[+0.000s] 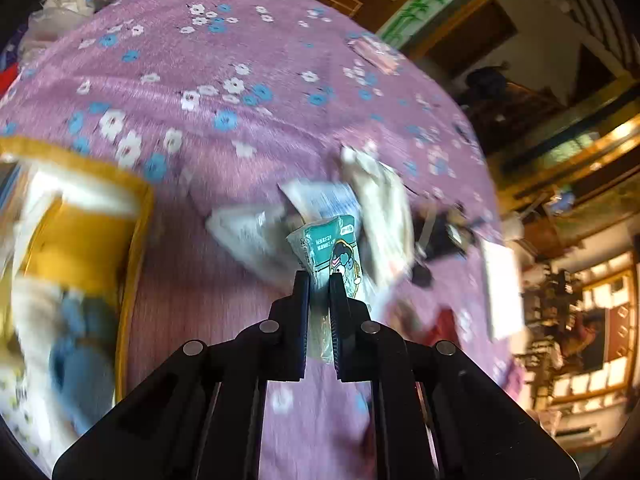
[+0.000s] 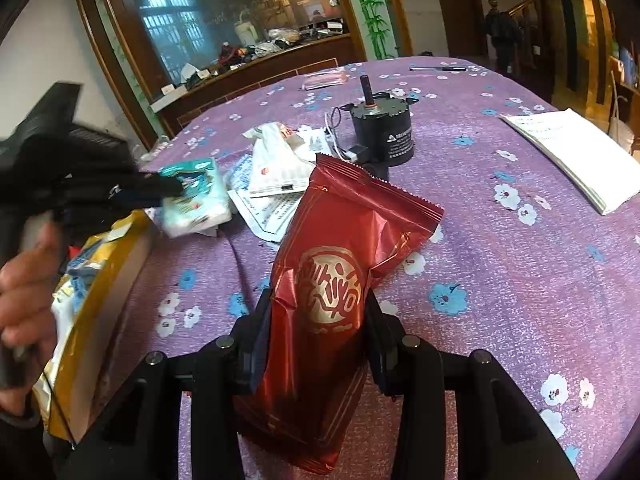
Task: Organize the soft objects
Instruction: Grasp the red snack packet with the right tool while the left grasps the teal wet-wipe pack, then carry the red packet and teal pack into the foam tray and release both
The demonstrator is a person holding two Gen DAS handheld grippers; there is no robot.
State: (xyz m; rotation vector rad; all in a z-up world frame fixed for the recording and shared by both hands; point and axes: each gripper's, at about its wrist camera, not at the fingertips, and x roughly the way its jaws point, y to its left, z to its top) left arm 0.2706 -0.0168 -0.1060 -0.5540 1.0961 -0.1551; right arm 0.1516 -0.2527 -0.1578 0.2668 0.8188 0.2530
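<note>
**Two packets gripped, both holds open to a slip**

Over a round tabletop point(image 2: 520, 260) under a purple flowered cloth, the left gripper point(image 1: 319, 280) has its jaws pinched tight on a thin edge of a teal tissue pack point(image 1: 334, 252), which hangs just off the cloth beside a heap of white sachets and leaflets point(image 2: 280, 172) near the tabletop's middle. The right gripper point(image 2: 316, 312) holds a red foil packet point(image 2: 328, 280) with jaws half wide, the packet standing up between them and leaning toward the far edge. A yellow-rimmed box point(image 2: 100, 280) with packets already in it waits at the left edge. The risks, by judgement: the teal pack, caught by little more than its wrapper, may slide free or tear if swung quickly to the box; the slick foil may tip out of the looser right hold. A black motor point(image 2: 384, 132) with trailing wire sits just behind the heap and could snag.
</note>
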